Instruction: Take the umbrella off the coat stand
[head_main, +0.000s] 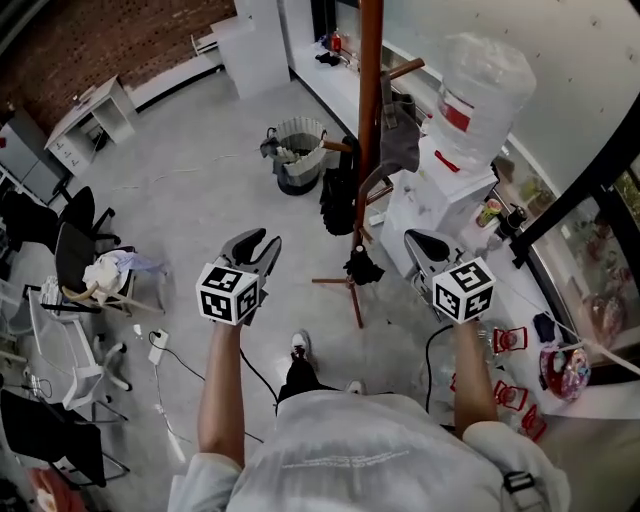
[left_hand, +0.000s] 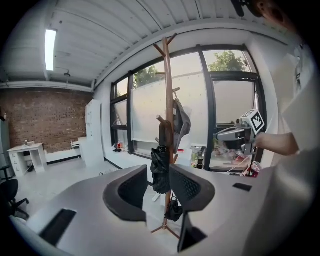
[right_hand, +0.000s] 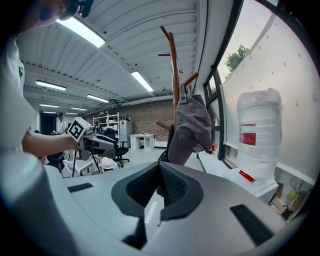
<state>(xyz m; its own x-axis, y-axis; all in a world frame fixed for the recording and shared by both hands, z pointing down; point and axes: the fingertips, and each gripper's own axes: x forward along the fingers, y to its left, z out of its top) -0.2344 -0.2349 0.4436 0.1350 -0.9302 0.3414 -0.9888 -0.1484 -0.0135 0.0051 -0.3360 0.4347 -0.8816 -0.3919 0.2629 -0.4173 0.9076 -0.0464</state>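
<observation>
As it hangs, the umbrella (left_hand: 160, 169) is black and folded.

The grey floor (head_main: 200, 175) bears the coat stand (head_main: 370, 60), a bin (head_main: 298, 152) and office chairs (head_main: 72, 240).

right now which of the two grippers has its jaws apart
The left gripper: its jaws stand apart, the black umbrella showing through the gap; the right gripper has its jaws together.
</observation>
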